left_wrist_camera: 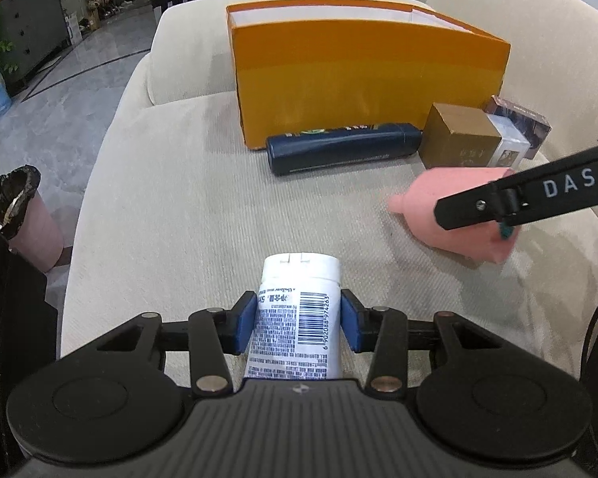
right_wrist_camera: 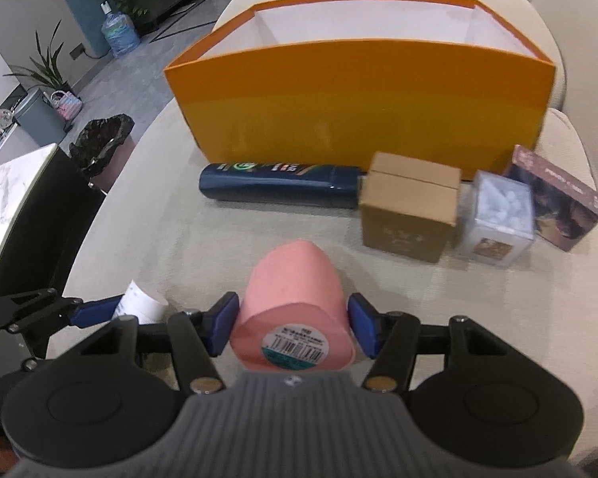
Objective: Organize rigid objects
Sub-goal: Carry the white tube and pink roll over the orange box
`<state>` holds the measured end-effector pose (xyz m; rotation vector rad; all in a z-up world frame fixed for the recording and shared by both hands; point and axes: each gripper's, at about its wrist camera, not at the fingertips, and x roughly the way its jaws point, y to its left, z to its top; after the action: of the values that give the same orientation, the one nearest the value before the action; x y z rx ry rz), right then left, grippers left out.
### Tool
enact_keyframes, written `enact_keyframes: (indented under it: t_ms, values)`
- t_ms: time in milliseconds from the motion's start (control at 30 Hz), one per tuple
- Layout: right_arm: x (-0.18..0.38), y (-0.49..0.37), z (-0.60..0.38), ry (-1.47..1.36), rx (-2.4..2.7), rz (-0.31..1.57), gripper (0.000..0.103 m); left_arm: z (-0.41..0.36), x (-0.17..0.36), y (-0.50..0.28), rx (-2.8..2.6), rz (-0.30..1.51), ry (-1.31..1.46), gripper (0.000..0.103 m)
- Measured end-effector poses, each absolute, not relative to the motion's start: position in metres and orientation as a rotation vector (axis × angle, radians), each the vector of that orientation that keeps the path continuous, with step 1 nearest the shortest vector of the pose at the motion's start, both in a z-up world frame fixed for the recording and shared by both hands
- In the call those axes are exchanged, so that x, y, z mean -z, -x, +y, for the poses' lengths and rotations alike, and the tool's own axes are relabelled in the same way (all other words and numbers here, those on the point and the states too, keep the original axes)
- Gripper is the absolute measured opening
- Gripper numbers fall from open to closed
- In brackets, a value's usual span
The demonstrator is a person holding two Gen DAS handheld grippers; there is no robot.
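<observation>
My left gripper [left_wrist_camera: 299, 318] is shut on a white bottle [left_wrist_camera: 299, 279] with a barcode label, its cap pointing away over the beige cushion [left_wrist_camera: 179, 199]. My right gripper [right_wrist_camera: 293, 326] is shut on a pink bottle [right_wrist_camera: 293, 279] lying along its fingers, base toward the camera. In the left wrist view the pink bottle [left_wrist_camera: 430, 207] hangs just above the cushion at the right. An open orange box [right_wrist_camera: 358, 111] stands at the back. In front of it lie a dark blue bottle [right_wrist_camera: 279, 187], a brown carton [right_wrist_camera: 410, 207], a clear box [right_wrist_camera: 498, 219] and a dark printed box [right_wrist_camera: 558, 199].
A bin lined with a black bag [left_wrist_camera: 20, 215] stands on the floor left of the cushion. A marble-topped table [right_wrist_camera: 12, 207] is at the near left. A sofa backrest [left_wrist_camera: 538, 20] rises behind the orange box.
</observation>
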<state>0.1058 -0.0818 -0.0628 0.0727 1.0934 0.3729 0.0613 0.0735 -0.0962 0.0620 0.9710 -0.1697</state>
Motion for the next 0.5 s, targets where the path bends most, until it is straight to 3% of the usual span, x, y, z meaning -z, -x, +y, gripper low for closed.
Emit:
enact_keyframes:
  t_ms: [500]
  values:
    - [0.034,-0.099,-0.101,-0.069,-0.368,1.033,0.06,0.065,0.073,-0.073,0.195,0.921,-0.085,0.05]
